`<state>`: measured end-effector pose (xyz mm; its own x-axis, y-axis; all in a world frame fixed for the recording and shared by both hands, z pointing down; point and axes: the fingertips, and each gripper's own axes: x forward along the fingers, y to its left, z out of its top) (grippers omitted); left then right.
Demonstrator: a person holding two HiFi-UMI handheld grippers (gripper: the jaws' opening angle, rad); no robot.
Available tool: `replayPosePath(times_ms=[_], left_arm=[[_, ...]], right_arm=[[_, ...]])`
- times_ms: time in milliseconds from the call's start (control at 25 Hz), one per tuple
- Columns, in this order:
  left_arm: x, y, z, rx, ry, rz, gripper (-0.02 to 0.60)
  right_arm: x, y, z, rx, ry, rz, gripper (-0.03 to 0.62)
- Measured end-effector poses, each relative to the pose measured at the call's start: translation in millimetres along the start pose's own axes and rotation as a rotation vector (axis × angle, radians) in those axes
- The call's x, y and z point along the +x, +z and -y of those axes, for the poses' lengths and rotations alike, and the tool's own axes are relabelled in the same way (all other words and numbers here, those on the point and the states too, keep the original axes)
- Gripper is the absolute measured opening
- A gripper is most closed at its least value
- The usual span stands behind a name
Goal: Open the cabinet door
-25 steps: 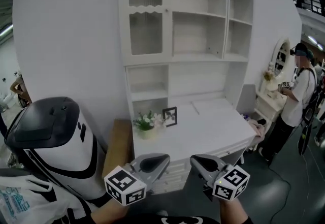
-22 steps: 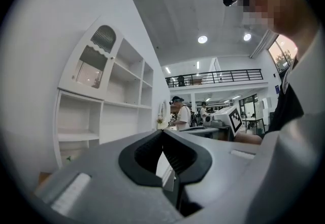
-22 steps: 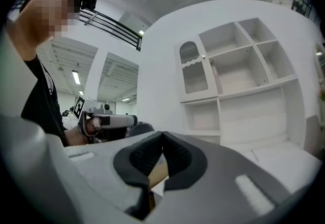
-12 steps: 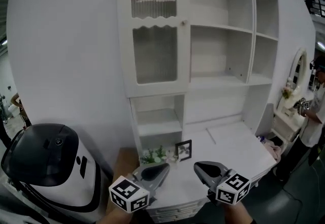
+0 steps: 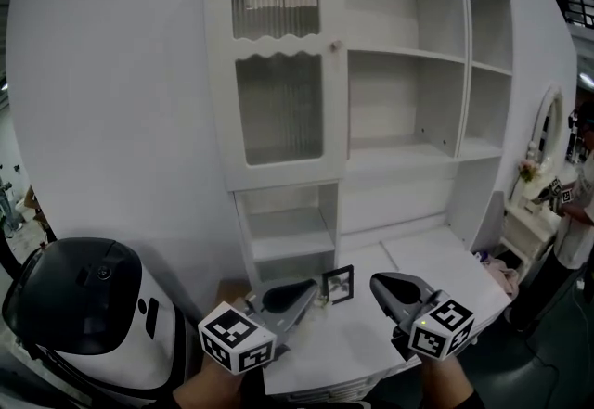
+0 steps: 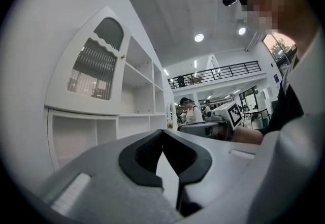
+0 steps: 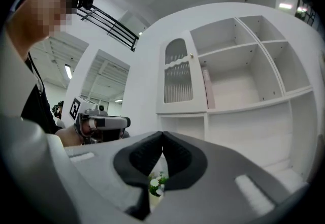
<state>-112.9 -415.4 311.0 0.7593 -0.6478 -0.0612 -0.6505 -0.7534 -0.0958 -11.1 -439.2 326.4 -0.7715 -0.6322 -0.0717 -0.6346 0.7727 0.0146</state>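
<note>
The white cabinet door (image 5: 277, 64), with ribbed glass panes and an arched top, is closed at the upper left of the shelf unit. Its small round knob (image 5: 336, 45) sits on the right edge. The door also shows in the left gripper view (image 6: 96, 70) and the right gripper view (image 7: 177, 78). My left gripper (image 5: 311, 288) and right gripper (image 5: 379, 282) are held level side by side low in the head view, well below the door and apart from it. Each one's jaws, left (image 6: 162, 131) and right (image 7: 162, 133), are shut with nothing between them.
A white desk top (image 5: 408, 300) runs under the shelves and carries a small photo frame (image 5: 338, 284) and flowers (image 7: 156, 185). A black-and-white rounded machine (image 5: 83, 305) stands at the left. A vanity with a mirror (image 5: 548, 134) and a person (image 5: 580, 212) are at the right.
Both grippers have moved forward and a little up towards the cabinet, which now fills more of the head view. Their jaws stayed shut.
</note>
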Motion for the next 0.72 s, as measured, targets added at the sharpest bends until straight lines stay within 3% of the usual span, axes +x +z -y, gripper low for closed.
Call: replayPosePath(times_ms=[280,480,720], left_arm=[[23,55,-18,0.112,0.013,0.119,0.008],[58,80,-38,0.235,0.022,0.095,0.008],[100,125,-74,0.373,0.095,0.086,0.008]], right_arm=[[16,45,34,-0.047,0.025,0.057,0.002],[42,70,60,-0.091,0.095,0.079,0.002],[70,99,91,-0.164,0.18,0.073,0.002]])
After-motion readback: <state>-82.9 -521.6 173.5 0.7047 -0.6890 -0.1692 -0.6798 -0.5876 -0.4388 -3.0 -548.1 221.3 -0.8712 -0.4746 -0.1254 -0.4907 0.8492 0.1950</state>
